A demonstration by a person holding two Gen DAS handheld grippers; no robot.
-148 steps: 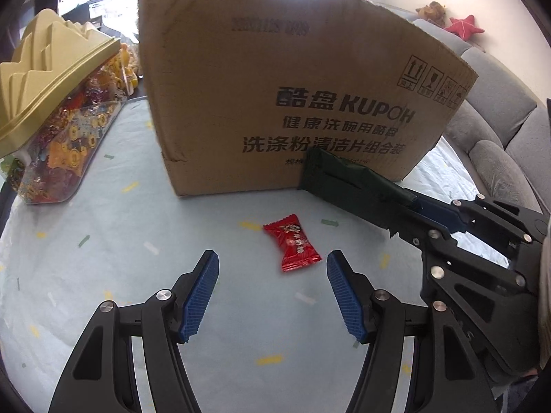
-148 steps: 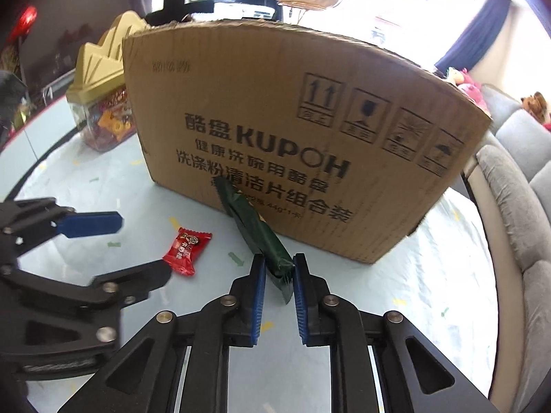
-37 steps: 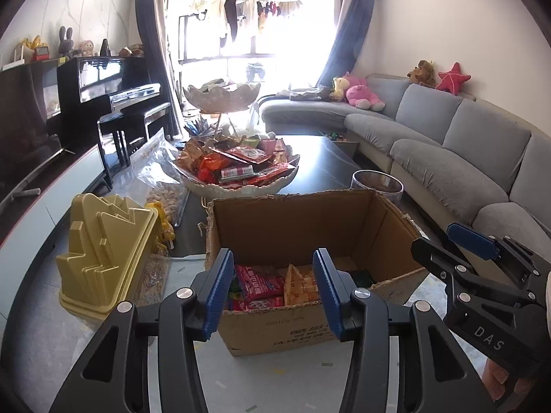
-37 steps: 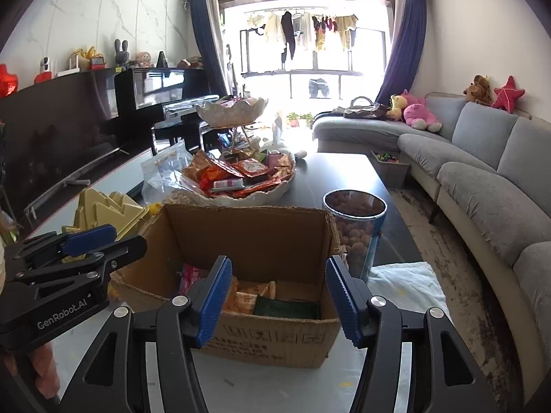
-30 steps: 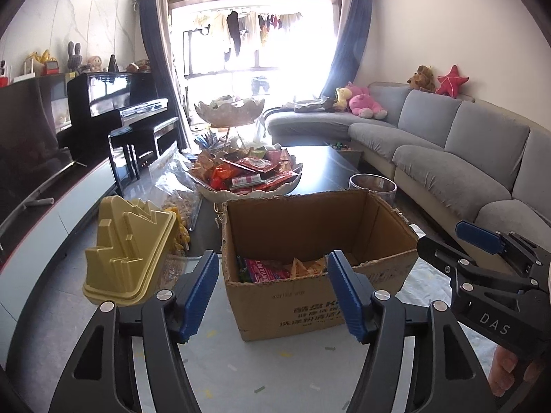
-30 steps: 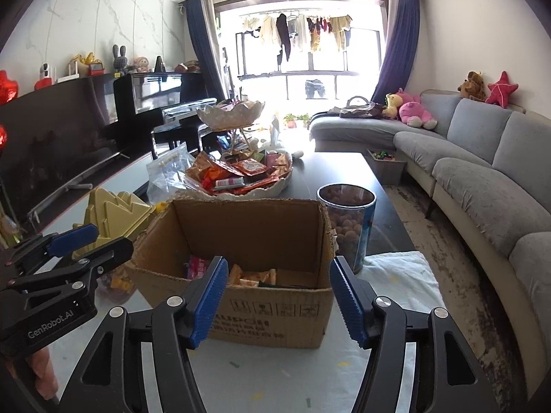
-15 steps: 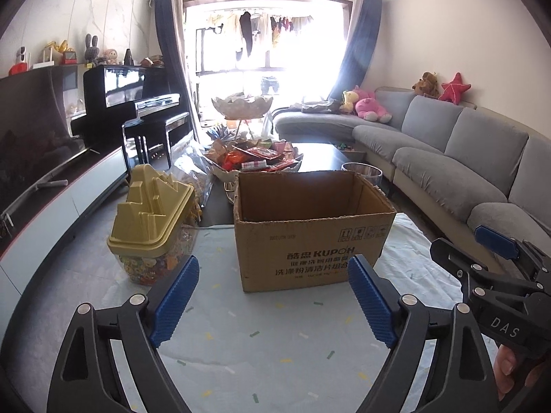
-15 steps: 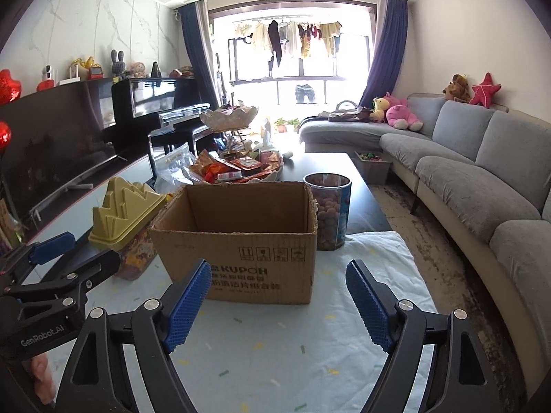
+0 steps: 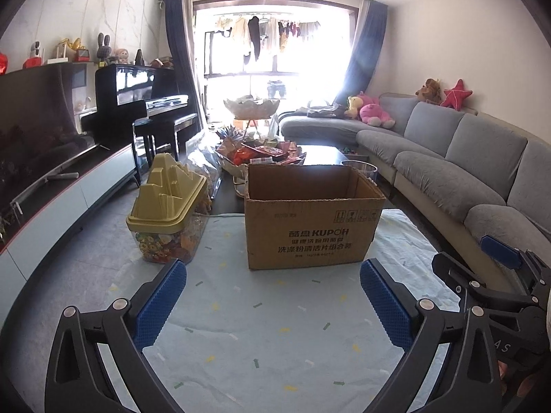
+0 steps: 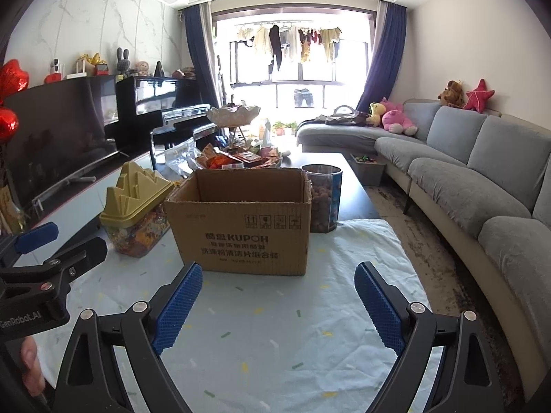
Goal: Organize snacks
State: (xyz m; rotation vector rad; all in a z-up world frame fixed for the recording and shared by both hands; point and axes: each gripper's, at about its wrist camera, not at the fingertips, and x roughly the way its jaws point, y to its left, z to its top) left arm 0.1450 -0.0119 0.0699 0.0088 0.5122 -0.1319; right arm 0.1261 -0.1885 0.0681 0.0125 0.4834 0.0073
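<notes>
Hovering empty, the left claw (image 9: 272,301) and right claw (image 10: 277,304) are both opening wide, nothing between them. At twelve o'clock on the counter (image 9: 275,340) stands the cardboard box (image 9: 311,227); its snacks are hidden below the rim, so any leftovers beyond it could be overlooked.

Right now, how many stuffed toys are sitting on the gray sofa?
4: a yellow plush and a pink plush on the far seat, a brown plush and a red star on the backrest. Others may be hidden.
</notes>
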